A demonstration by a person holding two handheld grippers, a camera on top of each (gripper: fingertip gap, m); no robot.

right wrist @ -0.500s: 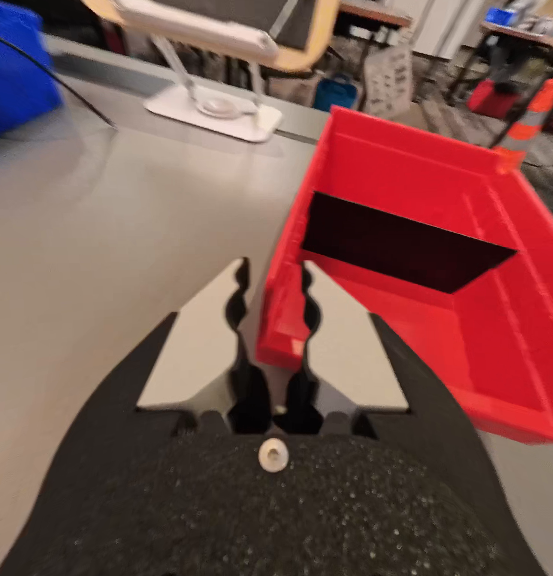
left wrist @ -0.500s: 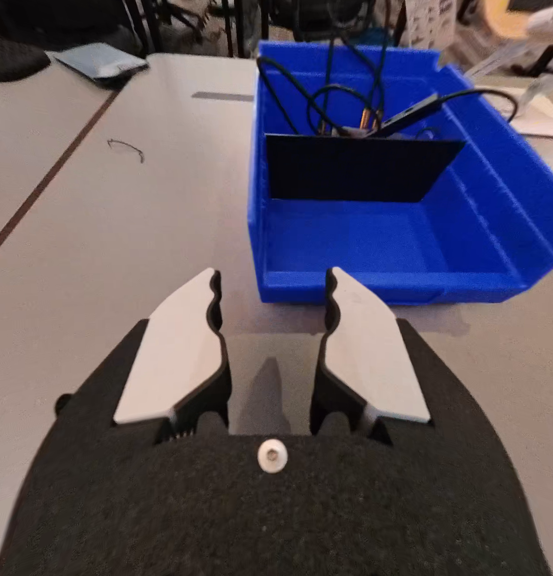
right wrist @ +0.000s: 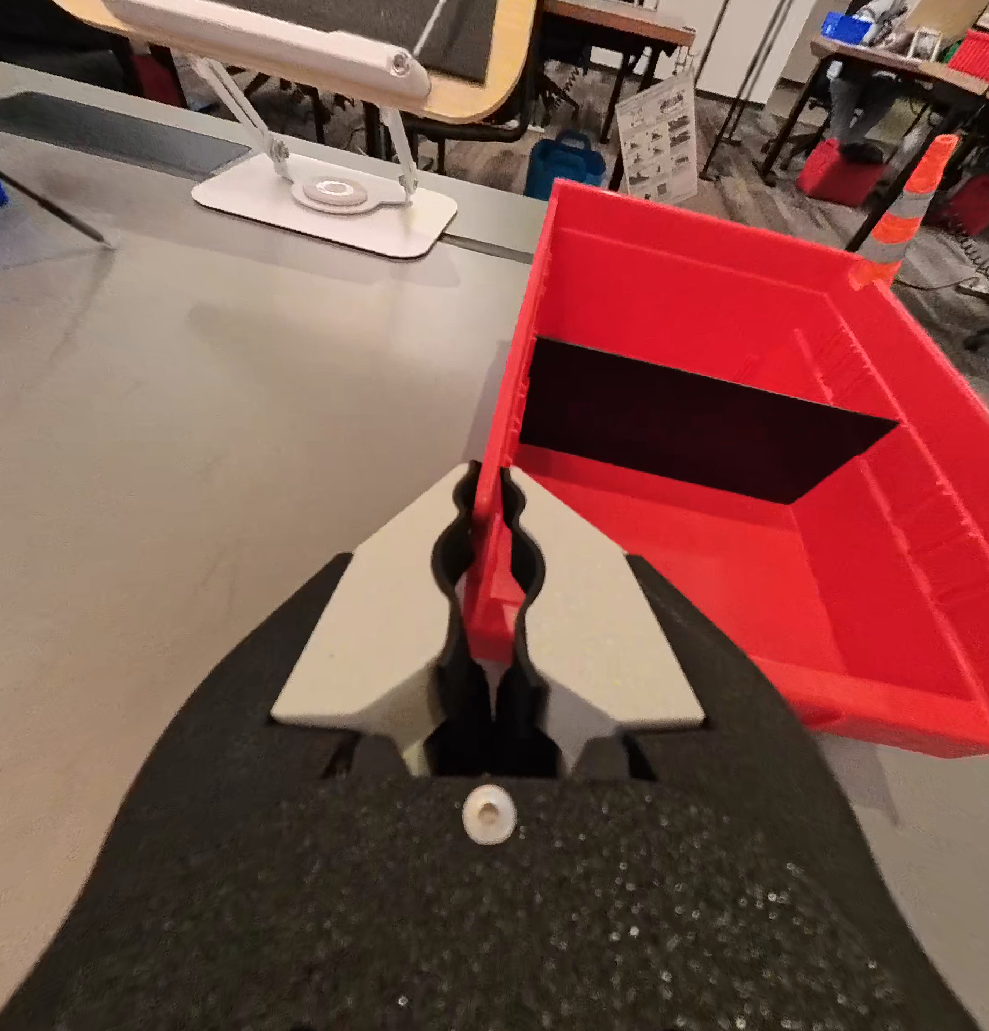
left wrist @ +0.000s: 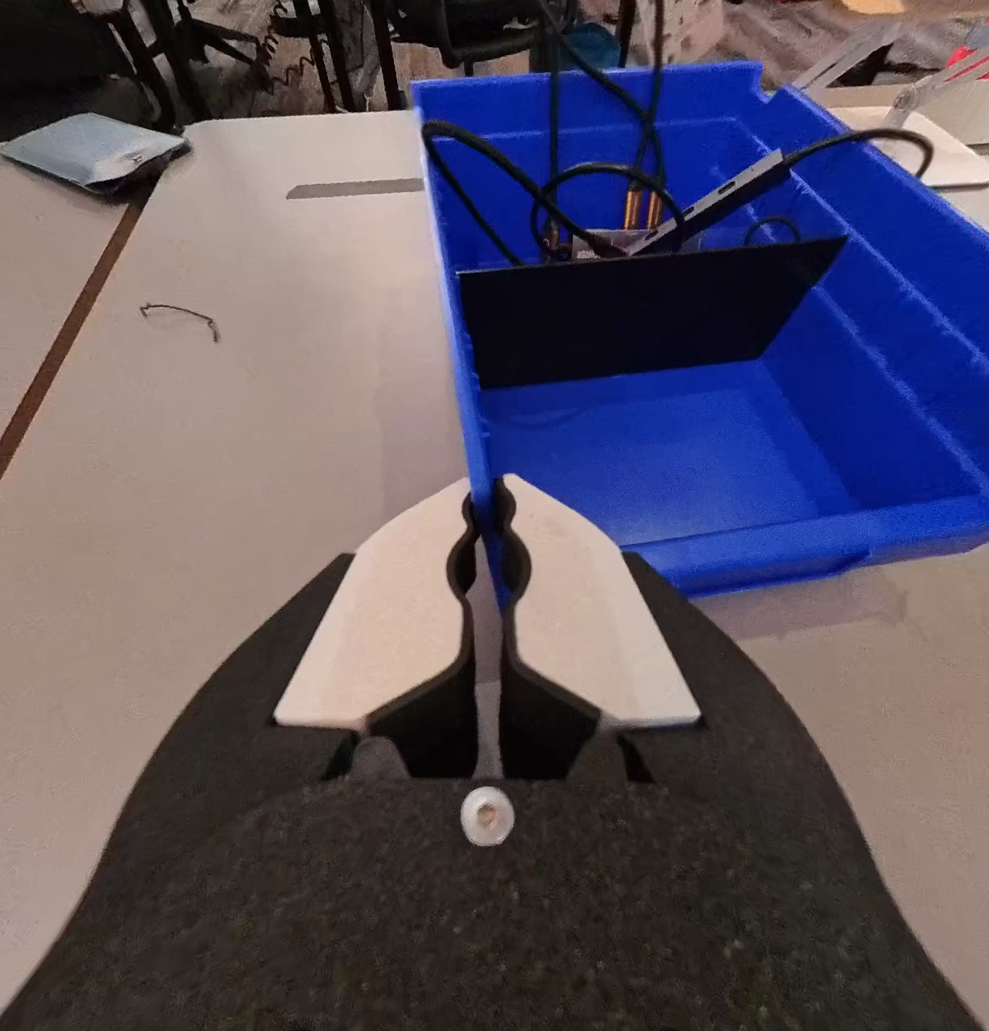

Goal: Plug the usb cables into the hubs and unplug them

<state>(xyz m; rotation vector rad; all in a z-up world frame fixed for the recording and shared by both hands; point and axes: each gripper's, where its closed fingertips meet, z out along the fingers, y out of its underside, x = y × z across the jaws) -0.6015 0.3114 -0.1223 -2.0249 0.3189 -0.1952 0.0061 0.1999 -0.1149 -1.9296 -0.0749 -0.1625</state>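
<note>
Left wrist view: grey table, blue bin with black divider. Left gripper was wide open half a second ago in front of the bin; now its jaws are pinched onto the bin's near-left corner wall. Right gripper was already narrow; now clamped on the near-left corner of the red bin, which looks empty. Likely bins are being positioned; no plugging yet. Usb cables and hub sit in the blue bin's far compartment, untouched; plugged or loose, hard to tell. White stand behind. Floor sign bears print, too small to read.
</note>
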